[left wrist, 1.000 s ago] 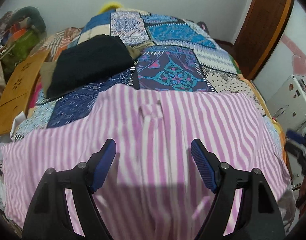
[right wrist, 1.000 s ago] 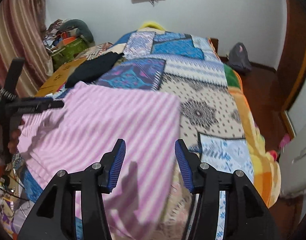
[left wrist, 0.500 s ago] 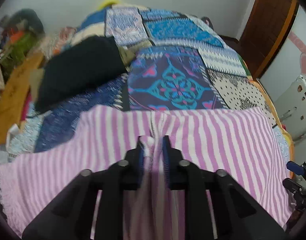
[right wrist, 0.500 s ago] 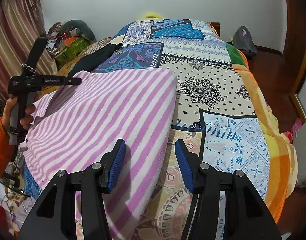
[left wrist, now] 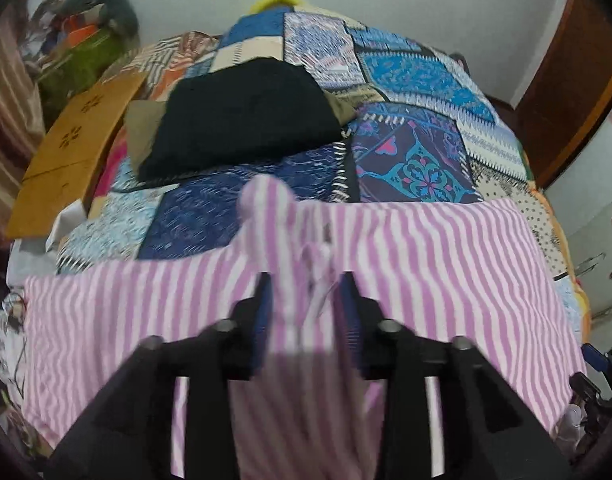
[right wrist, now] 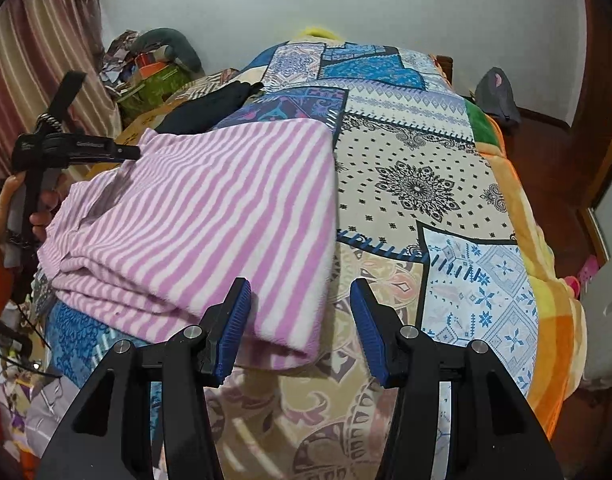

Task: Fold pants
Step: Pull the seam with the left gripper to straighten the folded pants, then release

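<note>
Pink-and-white striped pants lie folded on a patchwork bedspread. In the left wrist view the pants span the frame. My left gripper is shut on a bunched fold at the middle of the pants and lifts it slightly; the frame is blurred. It also shows at the pants' far left edge in the right wrist view. My right gripper is open and empty, just above the pants' near right corner.
A black folded garment lies on the bed beyond the pants. A wooden board and a cluttered pile stand at the left. A wooden door is at the right. A dark bag sits on the floor.
My left gripper closed on the middle of the pants and has pulled the fold up. My right gripper has stayed open and drawn back toward the pants' near corner.
</note>
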